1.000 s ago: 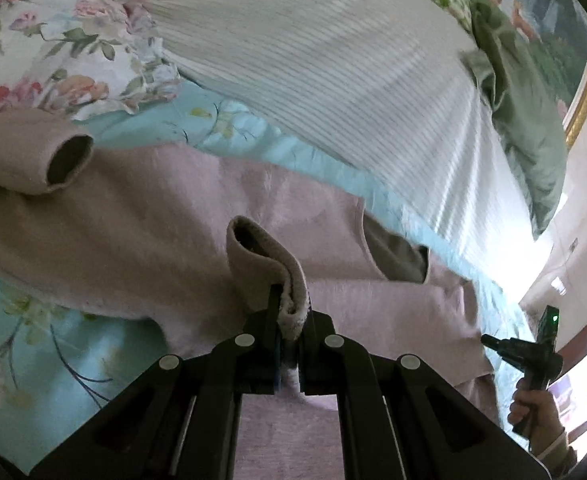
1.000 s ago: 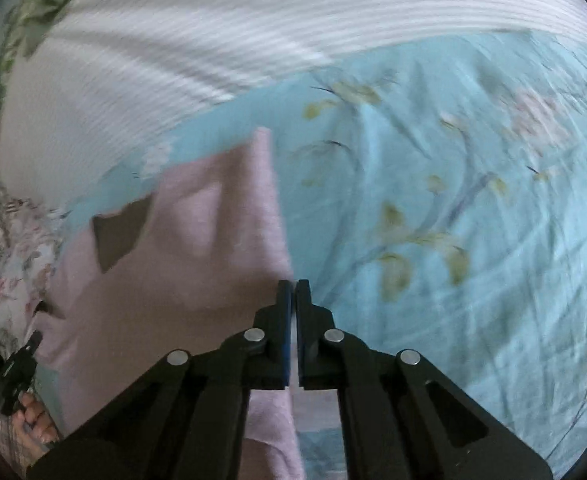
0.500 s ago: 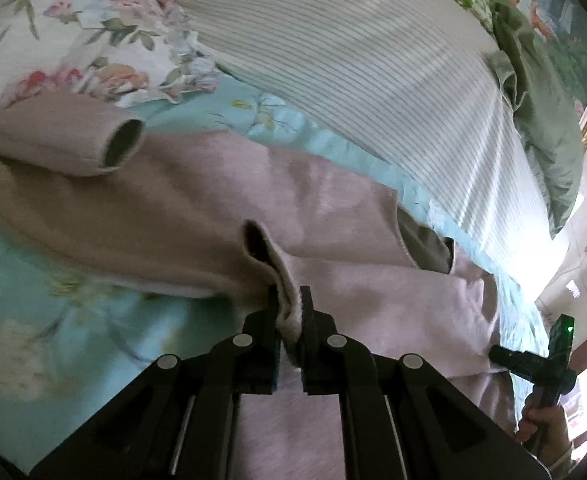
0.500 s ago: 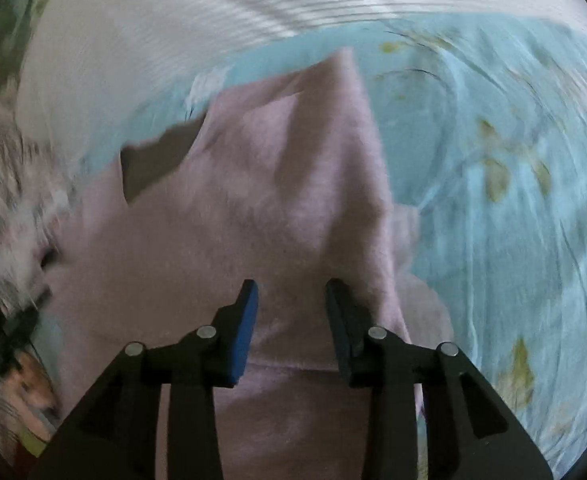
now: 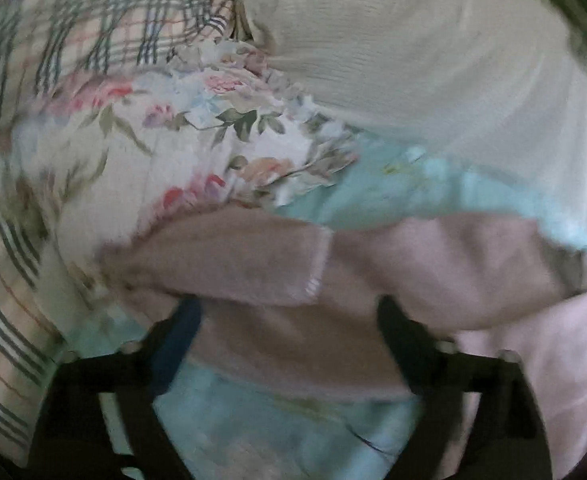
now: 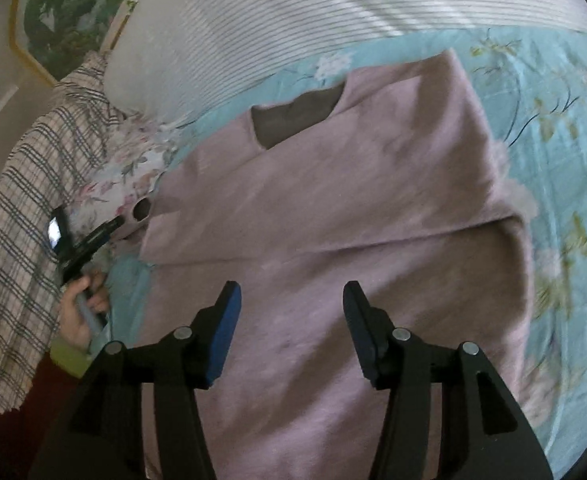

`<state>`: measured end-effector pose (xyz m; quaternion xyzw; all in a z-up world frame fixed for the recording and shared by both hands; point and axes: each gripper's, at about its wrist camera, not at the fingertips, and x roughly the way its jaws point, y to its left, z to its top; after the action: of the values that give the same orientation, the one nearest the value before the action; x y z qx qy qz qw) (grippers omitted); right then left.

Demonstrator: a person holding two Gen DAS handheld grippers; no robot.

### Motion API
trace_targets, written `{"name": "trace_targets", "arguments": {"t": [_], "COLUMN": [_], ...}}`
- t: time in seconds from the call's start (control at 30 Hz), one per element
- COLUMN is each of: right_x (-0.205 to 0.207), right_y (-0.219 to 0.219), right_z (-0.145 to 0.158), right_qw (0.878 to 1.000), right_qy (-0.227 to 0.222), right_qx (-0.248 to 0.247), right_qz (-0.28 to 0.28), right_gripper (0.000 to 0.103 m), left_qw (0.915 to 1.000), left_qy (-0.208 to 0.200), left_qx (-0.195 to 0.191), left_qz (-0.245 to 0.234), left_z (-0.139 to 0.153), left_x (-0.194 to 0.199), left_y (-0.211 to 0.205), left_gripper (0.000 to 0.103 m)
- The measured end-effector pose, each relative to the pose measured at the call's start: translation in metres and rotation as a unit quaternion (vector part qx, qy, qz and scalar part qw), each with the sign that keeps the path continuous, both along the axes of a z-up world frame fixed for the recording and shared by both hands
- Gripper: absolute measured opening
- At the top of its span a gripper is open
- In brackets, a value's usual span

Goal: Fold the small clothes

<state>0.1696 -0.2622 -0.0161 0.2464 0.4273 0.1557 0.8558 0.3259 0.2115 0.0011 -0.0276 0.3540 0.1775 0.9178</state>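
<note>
- Pink sweater (image 6: 333, 216) lies flat on the turquoise floral bedsheet (image 6: 553, 92).
- Right tool (image 6: 289, 300) hovers over sweater's lower half, jaws spread wide, holding nothing.
- Left tool (image 5: 289, 320) is also wide open beside the sweater's sleeve (image 5: 229, 256).

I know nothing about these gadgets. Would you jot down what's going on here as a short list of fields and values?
Setting: a bed with a light blue floral sheet
Garment: a pink sweater lying spread on the sheet, neckline towards the pillows
Sleeve: one sleeve lies folded across the body
Left gripper: jaws open, over the sweater, holding nothing
Right gripper: jaws open above the lower body of the sweater, holding nothing
Nearby: a striped white pillow, a checked cloth
Image quality: left view blurred
</note>
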Motion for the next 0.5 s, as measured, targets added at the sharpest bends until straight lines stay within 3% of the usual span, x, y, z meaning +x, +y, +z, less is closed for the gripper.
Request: {"name": "trace_targets", "arguments": {"t": [0.03,0.2,0.27,0.3,0.33,0.4,0.5], "right_x": [-0.001,-0.006,-0.008,-0.009,-0.009,-0.011,-0.016], "right_y": [0.003,0.012,0.012,0.011,0.010,0.008,0.007], "right_z": [0.000,-0.003,-0.004,-0.004,-0.005,-0.003,0.000], "right_qw": [1.000,1.000,1.000,1.000,1.000,1.000,1.000], "right_qy": [0.001,0.010,0.014,0.016,0.017,0.015,0.008], "right_qx": [0.003,0.016,0.015,0.014,0.013,0.015,0.022], "right_qz": [0.001,0.005,0.003,0.002,0.000,-0.005,-0.007], "right_gripper": [0.054,0.054,0.054,0.054,0.054,0.054,0.054], "left_qw": [0.9993,0.9921,0.9896,0.9905,0.9933,0.9973,0.9984], "left_qy": [0.022,0.089,0.100,0.105,0.107,0.072,0.031], "left_qx": [0.032,0.087,0.103,0.087,0.044,-0.003,-0.041], "left_qz": [0.003,-0.009,-0.009,-0.013,-0.012,-0.013,-0.025], "left_z": [-0.007,-0.037,-0.044,-0.045,-0.042,-0.031,-0.008], "left_x": [0.013,0.047,0.055,0.058,0.057,0.045,0.020], "left_y": [-0.001,-0.002,0.002,0.007,0.019,0.031,0.030], "left_gripper": [0.092,0.090,0.052,0.008,0.003,0.002,0.002]}}
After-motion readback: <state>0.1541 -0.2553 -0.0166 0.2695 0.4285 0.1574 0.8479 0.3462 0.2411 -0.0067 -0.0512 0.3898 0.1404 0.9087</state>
